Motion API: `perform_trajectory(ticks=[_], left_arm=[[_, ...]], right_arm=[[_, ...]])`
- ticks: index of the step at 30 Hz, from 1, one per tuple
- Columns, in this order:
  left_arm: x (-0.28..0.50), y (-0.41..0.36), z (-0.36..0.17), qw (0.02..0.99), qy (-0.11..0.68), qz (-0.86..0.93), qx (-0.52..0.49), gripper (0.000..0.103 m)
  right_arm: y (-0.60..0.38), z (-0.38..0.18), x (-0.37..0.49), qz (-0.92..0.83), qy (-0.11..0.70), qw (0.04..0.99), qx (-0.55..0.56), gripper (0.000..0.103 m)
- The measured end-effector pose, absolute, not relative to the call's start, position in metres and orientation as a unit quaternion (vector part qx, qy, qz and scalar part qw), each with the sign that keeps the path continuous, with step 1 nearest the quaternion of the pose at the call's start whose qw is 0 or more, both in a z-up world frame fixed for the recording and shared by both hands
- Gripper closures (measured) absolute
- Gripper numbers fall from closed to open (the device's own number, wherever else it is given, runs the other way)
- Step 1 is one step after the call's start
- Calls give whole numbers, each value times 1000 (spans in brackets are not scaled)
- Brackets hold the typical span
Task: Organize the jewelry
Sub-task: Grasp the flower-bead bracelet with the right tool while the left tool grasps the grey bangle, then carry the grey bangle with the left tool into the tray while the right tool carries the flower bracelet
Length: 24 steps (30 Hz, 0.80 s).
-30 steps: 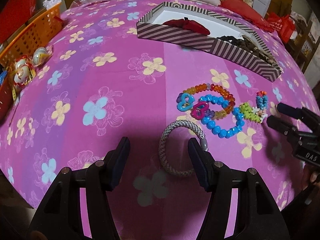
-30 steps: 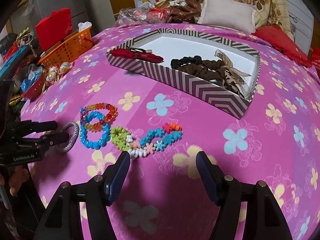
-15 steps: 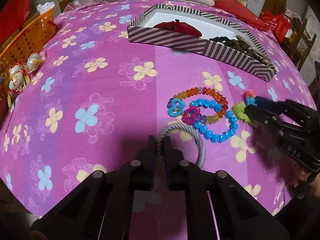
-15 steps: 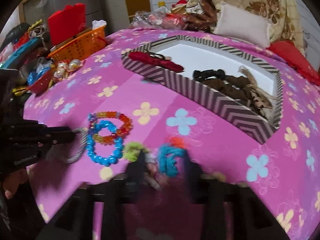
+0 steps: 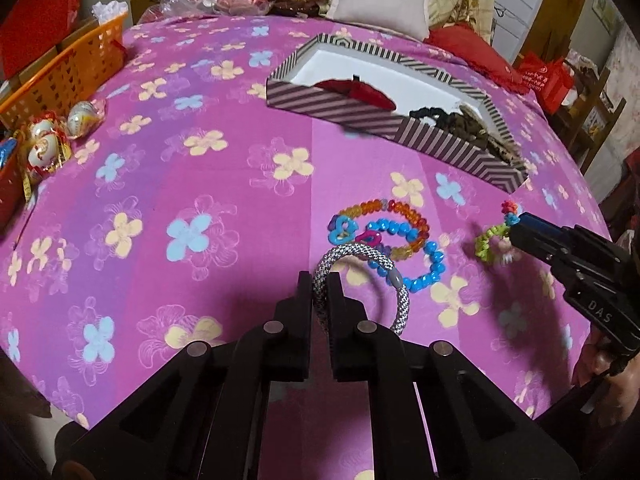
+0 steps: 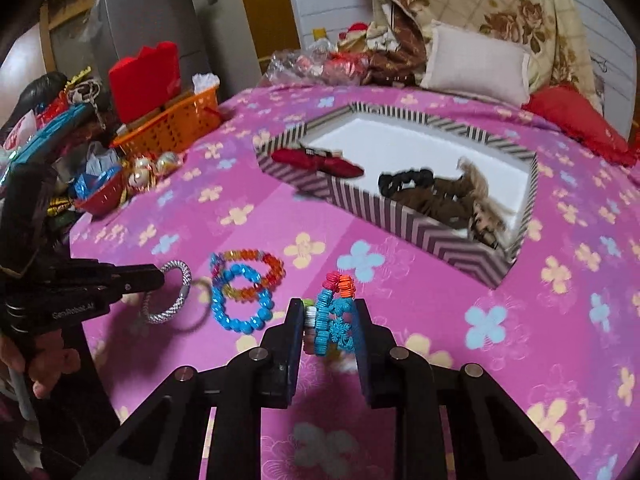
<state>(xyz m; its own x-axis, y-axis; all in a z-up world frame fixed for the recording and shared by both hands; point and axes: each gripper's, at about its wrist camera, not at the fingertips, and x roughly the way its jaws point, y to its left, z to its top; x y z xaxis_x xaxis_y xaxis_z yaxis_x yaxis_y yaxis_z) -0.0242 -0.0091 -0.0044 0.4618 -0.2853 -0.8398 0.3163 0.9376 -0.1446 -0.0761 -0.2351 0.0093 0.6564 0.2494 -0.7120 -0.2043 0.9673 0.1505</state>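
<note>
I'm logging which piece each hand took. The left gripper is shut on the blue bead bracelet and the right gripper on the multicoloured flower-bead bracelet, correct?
Not quite. The left wrist view shows the left gripper shut on the grey woven bracelet; the blue bead bracelet lies on the pink cloth. The right gripper does hold the flower-bead bracelet.

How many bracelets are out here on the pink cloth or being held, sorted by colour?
Silver-grey woven bracelet, gripped by the left tool: 1
Flower-bead bracelet in mixed colours, gripped by the right tool: 1
Blue bead bracelet, lying on the cloth: 1
Orange and yellow bead bracelet, lying on the cloth: 1
Total: 4
</note>
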Motion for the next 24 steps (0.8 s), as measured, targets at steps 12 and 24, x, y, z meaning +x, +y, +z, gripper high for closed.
perform_trajectory(ticks=[12, 24], left_arm=[[-26, -16, 15, 865, 470, -174, 24, 97], [-18, -29, 28, 871, 459, -173, 36, 97]], right_arm=[[-237, 34, -84, 122, 376, 918, 23, 80], [-243, 45, -83, 116, 367, 923, 24, 80]])
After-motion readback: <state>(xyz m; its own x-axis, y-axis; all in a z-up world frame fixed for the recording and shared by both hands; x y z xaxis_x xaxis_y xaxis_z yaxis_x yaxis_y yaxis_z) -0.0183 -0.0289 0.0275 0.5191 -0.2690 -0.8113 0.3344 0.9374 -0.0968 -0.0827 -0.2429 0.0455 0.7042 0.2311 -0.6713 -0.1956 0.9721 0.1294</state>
